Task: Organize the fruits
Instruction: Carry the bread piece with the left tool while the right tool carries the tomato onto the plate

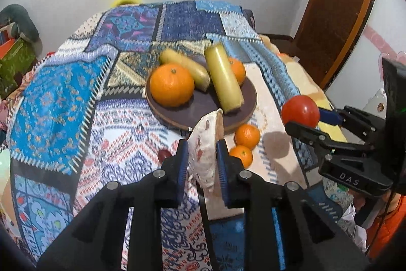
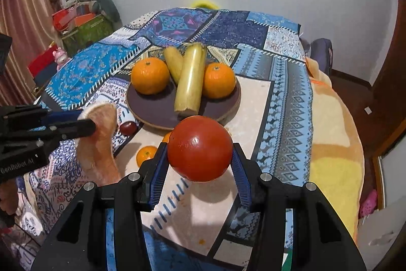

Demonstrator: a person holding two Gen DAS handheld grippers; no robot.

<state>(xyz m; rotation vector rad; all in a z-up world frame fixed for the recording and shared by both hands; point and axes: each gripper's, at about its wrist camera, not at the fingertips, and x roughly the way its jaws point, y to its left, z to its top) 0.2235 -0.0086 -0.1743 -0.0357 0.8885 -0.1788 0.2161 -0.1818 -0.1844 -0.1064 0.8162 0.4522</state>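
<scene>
Red tomato (image 2: 200,147) is clamped between the pads of the right gripper (image 2: 200,164), held above the patterned cloth (image 2: 284,98) just short of the dark plate (image 2: 152,113). The plate carries two oranges (image 2: 150,75) and two yellow-green stalks (image 2: 190,78); two small oranges (image 1: 247,136) lie on the cloth beside its near rim. Left gripper (image 1: 201,164) is pinched on a raised fold of cloth (image 1: 205,154).
</scene>
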